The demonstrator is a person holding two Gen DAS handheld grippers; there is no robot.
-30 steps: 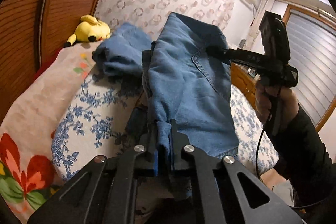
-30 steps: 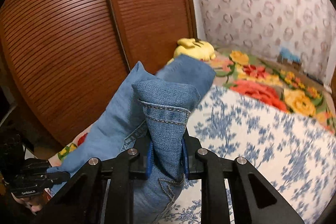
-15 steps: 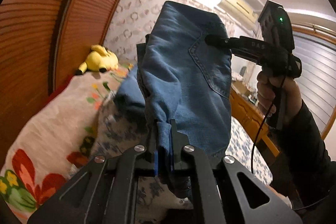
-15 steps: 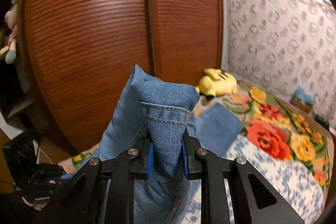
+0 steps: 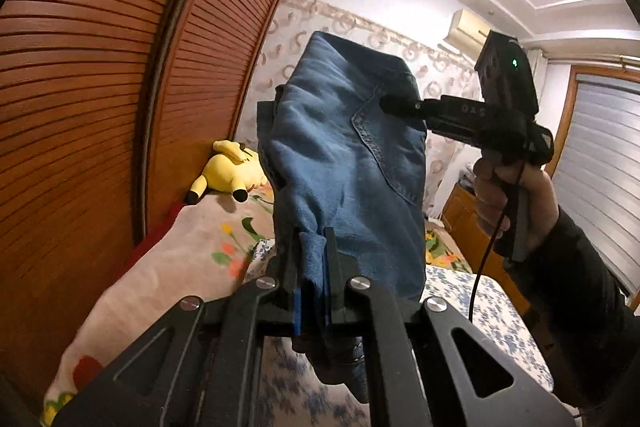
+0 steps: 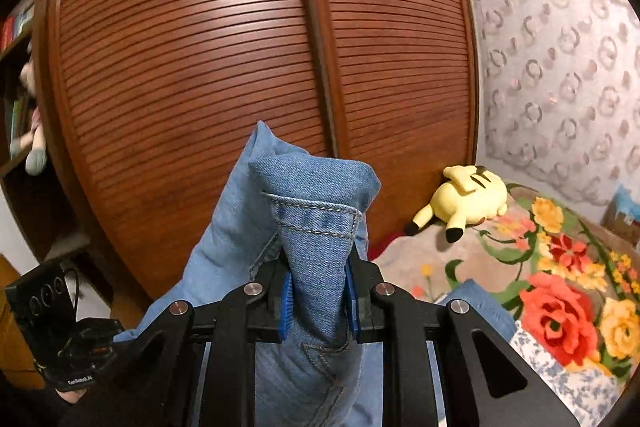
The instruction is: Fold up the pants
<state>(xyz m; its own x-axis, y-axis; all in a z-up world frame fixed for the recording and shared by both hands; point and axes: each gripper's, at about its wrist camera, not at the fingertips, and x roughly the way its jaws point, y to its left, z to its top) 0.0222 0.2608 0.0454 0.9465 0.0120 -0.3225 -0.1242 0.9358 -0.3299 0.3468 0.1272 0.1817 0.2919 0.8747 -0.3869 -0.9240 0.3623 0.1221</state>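
Denim pants (image 5: 344,155) hang in the air above the bed (image 5: 168,267), seen from the left wrist. Left gripper (image 5: 311,267) fingers are clenched on a bunched fold of the cloth. Right gripper (image 5: 394,103), held by a hand (image 5: 508,195), bites the pocket edge; its bar shows letters, not legible.

Right wrist: right gripper (image 6: 318,287) fingers are clamped on a stitched denim edge. A yellow plush toy (image 6: 464,199) lies on the floral blanket (image 6: 560,267).

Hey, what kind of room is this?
Most likely a bedroom: a bed with floral covers, a yellow plush toy on it, and a slatted wooden wardrobe alongside.
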